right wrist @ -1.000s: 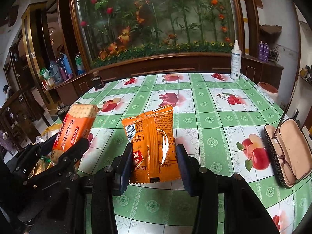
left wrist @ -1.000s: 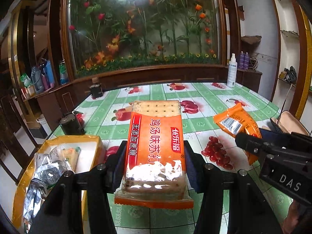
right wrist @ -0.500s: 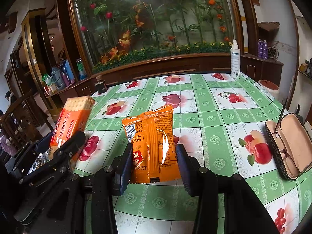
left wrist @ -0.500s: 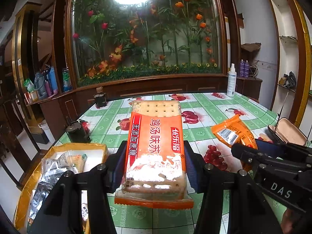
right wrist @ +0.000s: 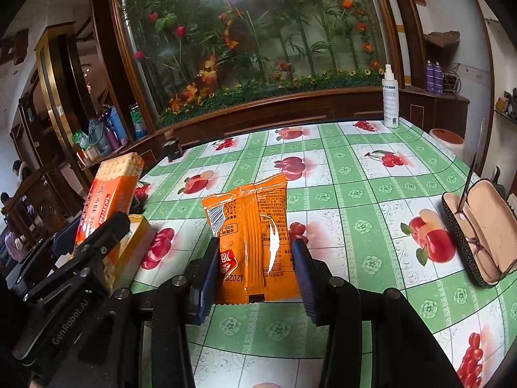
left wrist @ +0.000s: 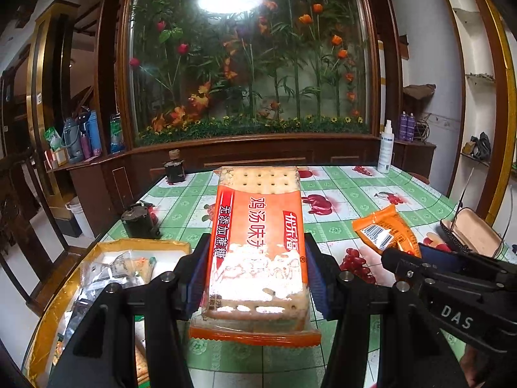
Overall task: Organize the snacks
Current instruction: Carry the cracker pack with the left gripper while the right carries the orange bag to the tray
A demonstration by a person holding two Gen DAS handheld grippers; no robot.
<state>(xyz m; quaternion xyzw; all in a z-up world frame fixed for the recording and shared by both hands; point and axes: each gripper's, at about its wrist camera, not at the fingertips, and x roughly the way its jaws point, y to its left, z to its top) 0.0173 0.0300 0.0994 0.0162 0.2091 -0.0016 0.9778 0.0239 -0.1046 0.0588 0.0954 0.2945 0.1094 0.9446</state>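
1. Green-checked oilcloth printed with fruit covers the table (right wrist: 371, 174), which is backed by a glazed wooden case of artificial flowers (left wrist: 252, 64).
2. At the table's left edge a yellow cardboard box (left wrist: 64, 294) is seen in the left wrist view; silvery and clear snack packets (left wrist: 110, 271) lie inside it. In the right wrist view only a corner of this box is visible, and its contents are hidden.
3. An orange cracker pack (left wrist: 258, 249) is gripped by its long sides between the blue pads of the left tool (left wrist: 255, 278) and is held above the table, just right of the box.
4. A smaller orange snack packet (right wrist: 255, 242) is clamped upright in the right tool (right wrist: 255, 274), clear of the oilcloth, seam side toward the camera.
5. An open glasses case (right wrist: 478, 232) with spectacles in it is shown fully only in the right wrist view, near the table's right edge.
6. A white spray bottle (right wrist: 391, 100) stands at the far right corner.
7. A dark squat jar (left wrist: 139, 221), shown by the left wrist view alone, sits behind the box.
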